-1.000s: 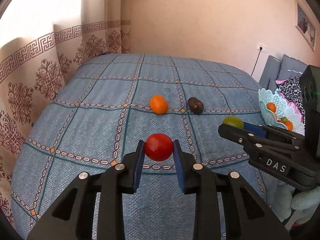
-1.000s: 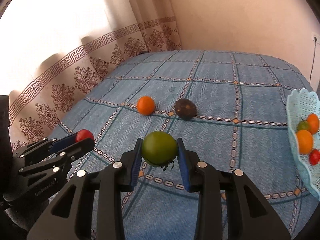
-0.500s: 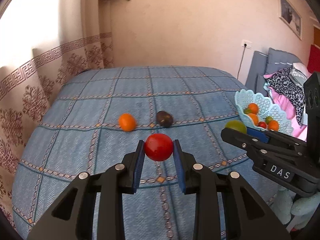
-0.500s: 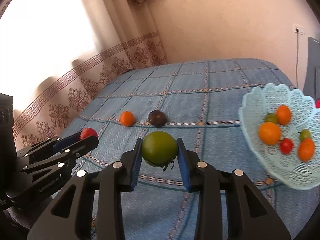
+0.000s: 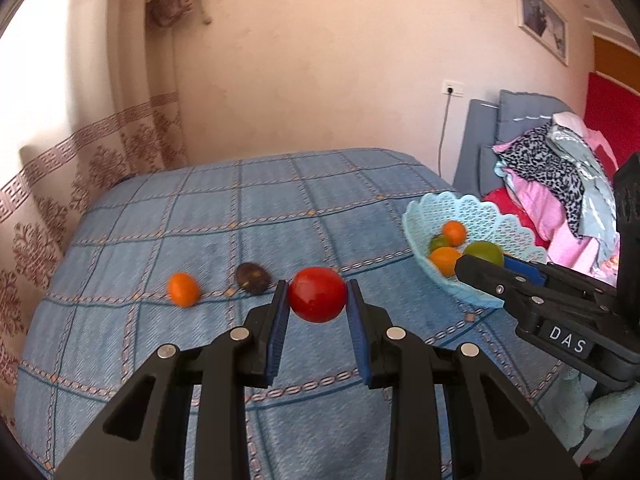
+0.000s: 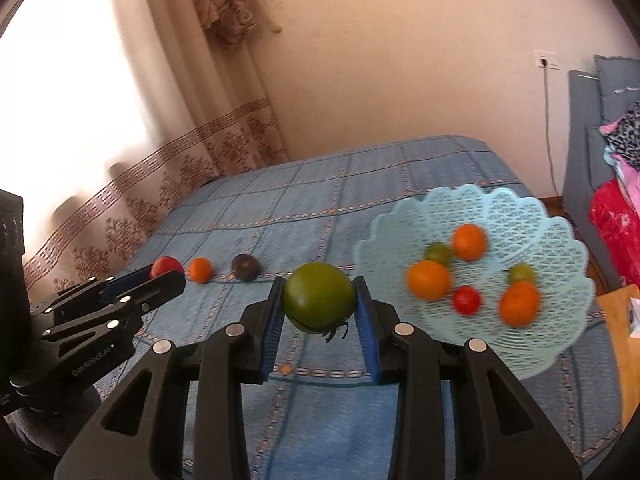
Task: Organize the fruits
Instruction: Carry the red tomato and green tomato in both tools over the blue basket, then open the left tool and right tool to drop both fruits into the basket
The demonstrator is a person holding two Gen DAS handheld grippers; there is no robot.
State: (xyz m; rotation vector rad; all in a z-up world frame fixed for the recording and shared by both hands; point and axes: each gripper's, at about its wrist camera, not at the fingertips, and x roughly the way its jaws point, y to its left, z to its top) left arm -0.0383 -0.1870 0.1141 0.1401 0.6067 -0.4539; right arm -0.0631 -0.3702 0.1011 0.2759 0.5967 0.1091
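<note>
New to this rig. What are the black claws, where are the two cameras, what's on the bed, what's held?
No robot: a person holds a two-finger gripper in each hand, each with a fisheye camera looking along its fingers. The left gripper is shut on a red tomato. The right gripper is shut on a green tomato. Each view also catches the other gripper at its edge. On the blue bedspread lie an orange fruit and a dark fruit. The pale blue basket already holds several small fruits.

Your left gripper (image 5: pixel 318 302) fills the lower centre of its own view, jaws clamped on a red tomato (image 5: pixel 317 294). Your right gripper (image 6: pixel 319 306) (angled in from the right edge there) grips a green tomato (image 6: pixel 319 297).
</note>
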